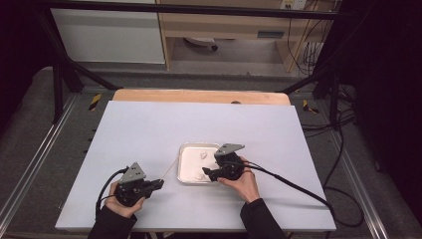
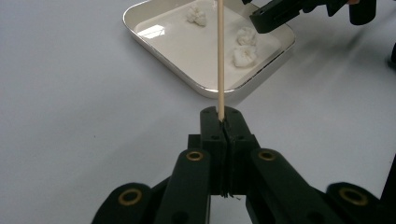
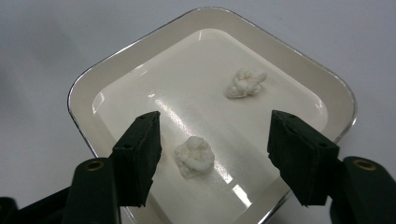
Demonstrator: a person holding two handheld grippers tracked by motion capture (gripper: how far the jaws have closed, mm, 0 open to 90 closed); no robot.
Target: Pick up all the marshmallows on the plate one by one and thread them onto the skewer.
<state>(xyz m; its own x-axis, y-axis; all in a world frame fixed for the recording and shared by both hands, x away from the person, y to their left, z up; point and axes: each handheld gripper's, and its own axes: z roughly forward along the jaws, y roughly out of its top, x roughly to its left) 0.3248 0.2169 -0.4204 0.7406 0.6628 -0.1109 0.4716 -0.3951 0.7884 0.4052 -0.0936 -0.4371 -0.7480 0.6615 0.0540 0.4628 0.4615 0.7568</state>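
A white enamel tray point(image 1: 182, 164) sits on the table with white crumbly lumps point(image 1: 203, 155) in it. My left gripper point(image 1: 160, 184) rests at the front left, shut on a thin wooden skewer point(image 1: 170, 167) that points toward the tray. In the left gripper view the skewer point(image 2: 220, 56) rises from the closed jaws of my left gripper point(image 2: 220, 116) across the tray point(image 2: 154, 42). My right gripper point(image 1: 206, 174) hovers over the tray's near right corner. Its jaws stand open in the right gripper view point(image 3: 217, 140), with one lump point(image 3: 195, 156) between them untouched and another lump point(image 3: 246, 83) farther off.
The tray point(image 3: 93, 84) lies near the middle of a pale lavender table top point(image 1: 149, 129). A wooden strip point(image 1: 199, 96) runs along the far edge. Black cables point(image 1: 293, 184) trail off to the right. My right gripper's jaw tip point(image 2: 280, 14) reaches over the tray's far side.
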